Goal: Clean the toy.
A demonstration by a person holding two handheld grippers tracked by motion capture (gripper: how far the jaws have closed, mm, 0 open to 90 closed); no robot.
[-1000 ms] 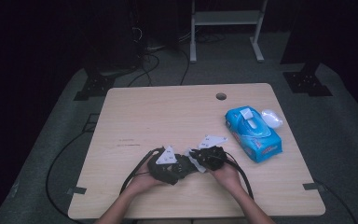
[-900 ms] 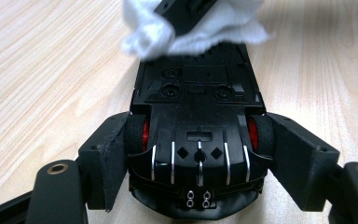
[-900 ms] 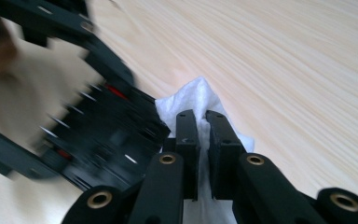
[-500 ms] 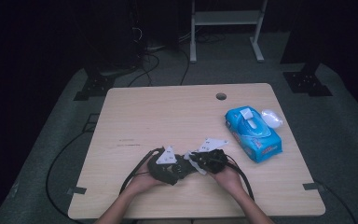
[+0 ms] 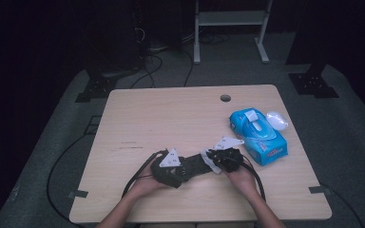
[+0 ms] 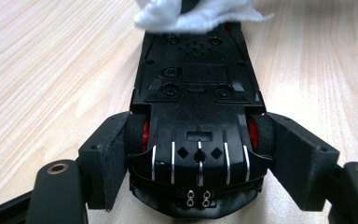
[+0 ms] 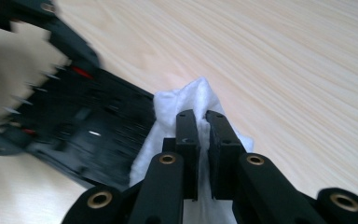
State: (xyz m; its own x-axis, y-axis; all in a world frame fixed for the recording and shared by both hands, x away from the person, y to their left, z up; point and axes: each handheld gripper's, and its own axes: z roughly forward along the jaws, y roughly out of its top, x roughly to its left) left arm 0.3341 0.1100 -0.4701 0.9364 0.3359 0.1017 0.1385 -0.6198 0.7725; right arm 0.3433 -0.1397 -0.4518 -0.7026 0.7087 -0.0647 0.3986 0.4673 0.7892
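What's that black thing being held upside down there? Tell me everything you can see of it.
It is a toy car, turned over so its black plastic underside faces up, with moulded screw holes, thin silver fins at one end and red wheel hubs inside black tyres. It lies lengthwise near the table's front edge. The left gripper clamps it across the wheels at the finned end. A white wipe, pinched in the right gripper, lies over its far end.
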